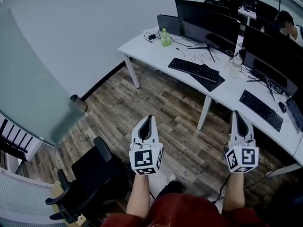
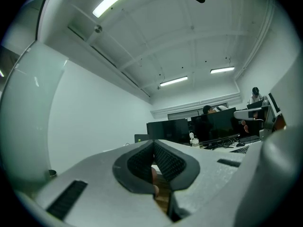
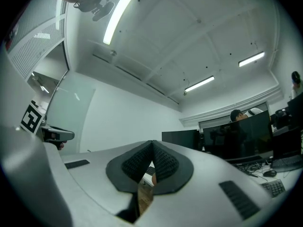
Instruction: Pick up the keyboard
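Your left white-and-grey gripper: jaws pressed together, nothing btwn them. Your right white-and-grey gripper: same, empty. Both are over the wood-plank floor, well apart from the long white desk. The flat black keyboard lies on the desk, partly on a dark mat, in front of a black monitor.

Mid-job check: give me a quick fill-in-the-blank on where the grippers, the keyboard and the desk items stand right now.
1. The left hand-held gripper and the right hand-held gripper both have their jaws ____, with nothing between them.
2. Both are held above the ____ plank floor, short of the long white desk.
3. In the head view, the green plastic bottle stands to the ____ of the nearest flat black keyboard.

Missing words: shut; wooden; left
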